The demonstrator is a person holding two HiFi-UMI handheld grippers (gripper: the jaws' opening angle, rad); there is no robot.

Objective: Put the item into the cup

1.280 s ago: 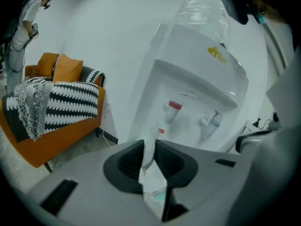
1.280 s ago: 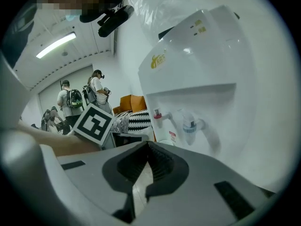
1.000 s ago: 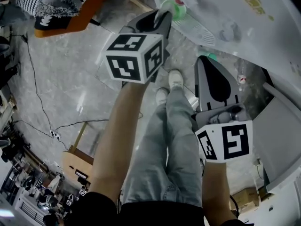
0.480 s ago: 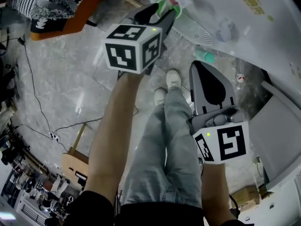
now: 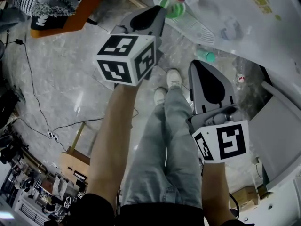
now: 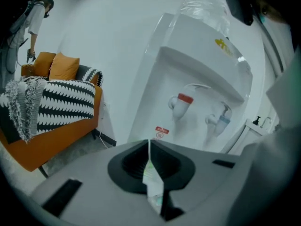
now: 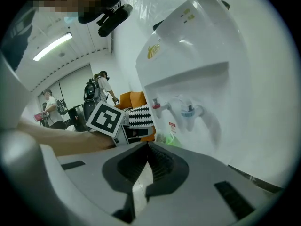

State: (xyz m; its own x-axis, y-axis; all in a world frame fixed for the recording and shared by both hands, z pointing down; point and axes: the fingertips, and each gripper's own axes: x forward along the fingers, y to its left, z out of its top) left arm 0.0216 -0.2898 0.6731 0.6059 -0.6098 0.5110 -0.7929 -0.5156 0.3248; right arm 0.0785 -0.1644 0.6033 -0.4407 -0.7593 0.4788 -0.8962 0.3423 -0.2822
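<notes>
Cup point(image 5: 173, 9): upright, long axis vertical, mouth facing the head camera, green rim showing as a ring. It sits at the left end of the water dispenser's point(image 5: 244, 18) drip tray point(image 5: 195, 29), under the red tap point(image 7: 156, 106). Can't tell if its base rests on the tray.

Left tongs point(image 5: 160, 11): closing, pads almost together. A thin pale-green sliver of cup wall is in the gap, so they look pinched on the rim. My left forearm point(image 5: 113, 145) reaches straight ahead, marker cube point(image 5: 124, 58) on top, tips aimed at the dispenser front.

Right tongs point(image 5: 200, 65): together, nothing in them, only floor point(image 5: 61, 79) through the slot. Right forearm point(image 5: 214, 192) is tucked closer in, tips towards the dispenser's lower part, apart from the cup.

View differences:
- Head view only: small teal object point(image 5: 206, 55) near the tray's right end; can't tell what it is.
- Right gripper view only: cup body below the red tap, with the blue tap point(image 7: 188, 111) beside it.
- Left gripper view: both taps and an orange sofa point(image 6: 51, 135) with a black-and-white blanket point(image 6: 61, 105). Of the cup it shows just that sliver.
</notes>
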